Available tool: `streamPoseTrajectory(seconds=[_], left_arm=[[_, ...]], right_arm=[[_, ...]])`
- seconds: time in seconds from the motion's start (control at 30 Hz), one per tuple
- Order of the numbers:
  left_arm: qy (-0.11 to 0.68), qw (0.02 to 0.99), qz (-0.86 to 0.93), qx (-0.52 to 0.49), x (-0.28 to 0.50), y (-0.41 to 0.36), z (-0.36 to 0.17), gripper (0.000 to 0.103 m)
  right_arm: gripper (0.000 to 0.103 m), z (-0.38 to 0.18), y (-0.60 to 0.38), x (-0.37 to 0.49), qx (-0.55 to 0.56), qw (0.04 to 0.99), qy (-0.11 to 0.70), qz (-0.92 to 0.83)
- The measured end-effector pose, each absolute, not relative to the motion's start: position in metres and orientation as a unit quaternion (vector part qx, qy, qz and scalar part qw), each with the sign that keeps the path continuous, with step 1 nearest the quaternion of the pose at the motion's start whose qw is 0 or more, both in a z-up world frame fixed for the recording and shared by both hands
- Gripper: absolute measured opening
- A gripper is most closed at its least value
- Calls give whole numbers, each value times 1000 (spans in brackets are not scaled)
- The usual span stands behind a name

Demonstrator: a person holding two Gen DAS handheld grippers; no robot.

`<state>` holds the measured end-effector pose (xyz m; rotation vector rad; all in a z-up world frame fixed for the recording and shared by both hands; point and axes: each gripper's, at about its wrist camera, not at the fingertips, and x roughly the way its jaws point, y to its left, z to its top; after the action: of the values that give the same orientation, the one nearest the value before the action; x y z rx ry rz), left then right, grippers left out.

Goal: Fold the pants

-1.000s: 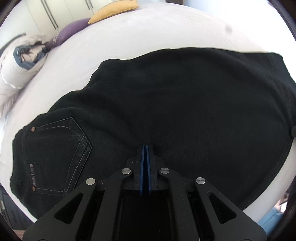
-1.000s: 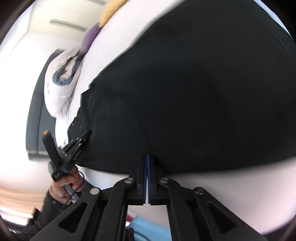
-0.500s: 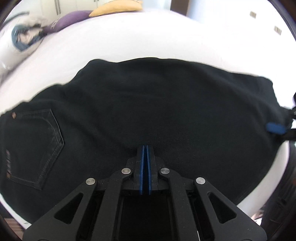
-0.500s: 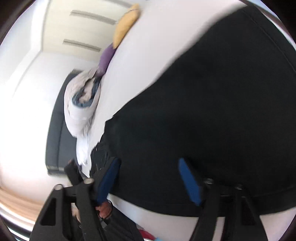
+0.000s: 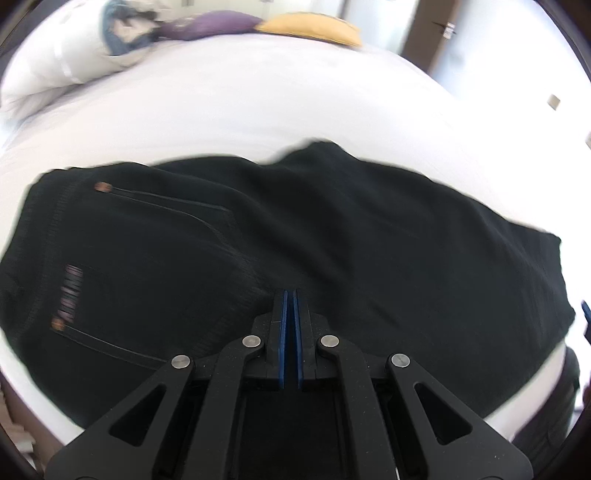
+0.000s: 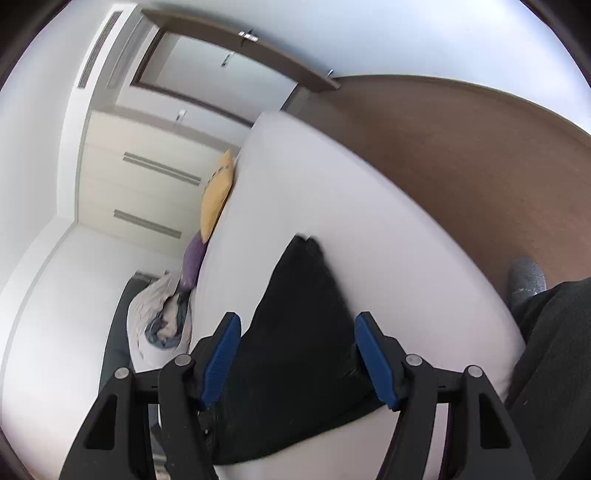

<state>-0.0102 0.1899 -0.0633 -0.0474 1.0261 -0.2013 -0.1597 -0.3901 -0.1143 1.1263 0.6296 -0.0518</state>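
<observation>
Black pants (image 5: 332, 258) lie folded across the white bed (image 5: 258, 110), with the back pocket and its label at the left. My left gripper (image 5: 290, 295) hangs over the pants' near edge; its blue pads are nearly together with a thin gap, and I cannot tell if cloth is between them. My right gripper (image 6: 295, 332) is open wide and empty, just above the end of the pants (image 6: 295, 350), seen lengthwise in the right wrist view.
A bundled duvet (image 5: 74, 55), a purple pillow (image 5: 214, 24) and a yellow pillow (image 5: 314, 29) lie at the bed's far end. The brown floor (image 6: 461, 166) and the person's leg (image 6: 554, 350) are to the right of the bed (image 6: 351, 221). Wardrobes (image 6: 140, 184) stand behind.
My right gripper let go of the pants' edge, opened wide and drew back, tilting up. My left gripper swung so that the pocket sits nearer the middle, and its pads parted slightly.
</observation>
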Motion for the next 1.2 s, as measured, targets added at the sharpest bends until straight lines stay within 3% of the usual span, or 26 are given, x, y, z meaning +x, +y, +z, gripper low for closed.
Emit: streamPoseTrajectory(seconds=[0.1,0.33,0.6,0.87,0.93,1.0,1.1,1.2], left_arm=[[479,870,-105,-49,6,187,-53,3],[475,859,-189,-40,2,89,-46,3],[496,831,-252,12,-8,-4,-52,3],[522,814,-251,-46,-14,7,-80,3],[523,813,-251,-51,-15,9,-82,3],[522,814,-250,-50,-18,15,-83,3],[522,815,-246,-51,-18,12,-84,3],[522,816,-243,-51,-17,6,-86,3]], right_arm=[[68,-113,-369,-171,517,793,322,-29],[69,-157,-375,-195,591,727,340,-82],[71,-170,-390,-203,640,711,281,-78],[70,-169,-385,-177,642,722,254,-54],[66,-167,-386,-175,640,724,252,-56],[46,-169,-388,-172,642,721,256,-55],[24,-178,-389,-169,646,713,265,-63],[17,-184,-390,-168,645,712,270,-67]])
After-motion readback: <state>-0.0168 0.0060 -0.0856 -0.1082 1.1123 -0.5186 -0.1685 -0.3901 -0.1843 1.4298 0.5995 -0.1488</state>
